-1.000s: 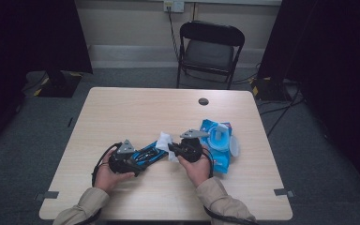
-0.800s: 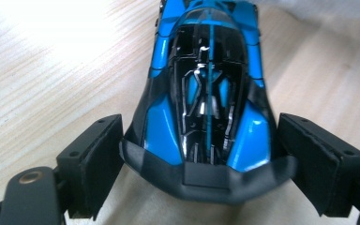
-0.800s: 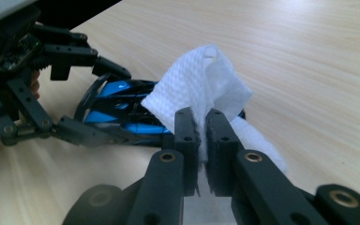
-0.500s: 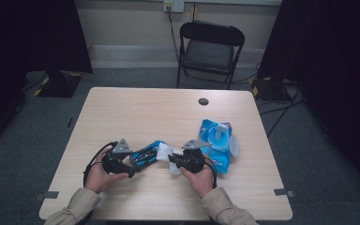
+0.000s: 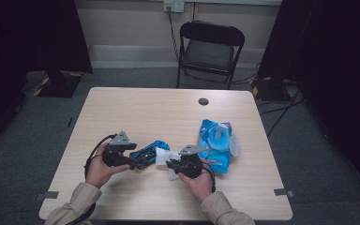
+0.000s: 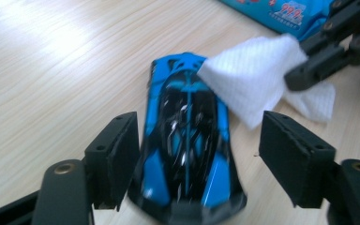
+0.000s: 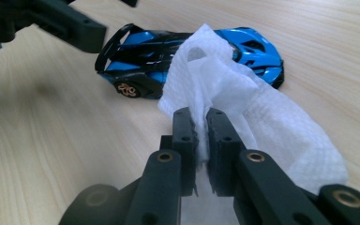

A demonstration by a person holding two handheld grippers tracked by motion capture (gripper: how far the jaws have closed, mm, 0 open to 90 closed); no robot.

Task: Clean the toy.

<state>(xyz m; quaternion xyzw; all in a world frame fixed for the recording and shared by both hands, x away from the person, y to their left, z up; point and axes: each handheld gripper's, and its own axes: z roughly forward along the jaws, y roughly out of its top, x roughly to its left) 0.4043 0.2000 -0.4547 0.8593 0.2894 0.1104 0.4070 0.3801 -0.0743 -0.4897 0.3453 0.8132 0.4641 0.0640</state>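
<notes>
Work in hand: wiping a blue toy car (image 5: 149, 152) with a white wipe (image 5: 165, 156), lower middle of the high view.

Right gripper (image 7: 199, 123): jaws pinched shut on the wipe (image 7: 234, 101). In its own view the bunched sheet rises from between the pads and its free end drapes over the middle of the car (image 7: 187, 58).

Left gripper (image 6: 197, 157): its jaws have just been closing, and the car (image 6: 186, 136) sits between them. In the left gripper view the left pad lies against the car's flank; a clear gap of table shows between the car and the right pad. Judged not yet clamped.

Key relation: in the left gripper view the car's long axis runs straight up the frame, in line with the jaws, one end at the bottom edge and the other pointing to the upper centre, where the wipe (image 6: 258, 77) overlaps it from the upper right. In the right gripper view the same axis lies nearly crosswise, wing end at left, the far end at right. The right gripper (image 5: 183, 165) is nearer the wiped end; the left gripper (image 5: 122, 157) is at the opposite end.

Blue wipes pack (image 5: 215, 145) sits right of centre on the table (image 5: 136, 108), just beside the right hand.

Judgement: the next stroke should run along the car's length once the left jaws hold it.
</notes>
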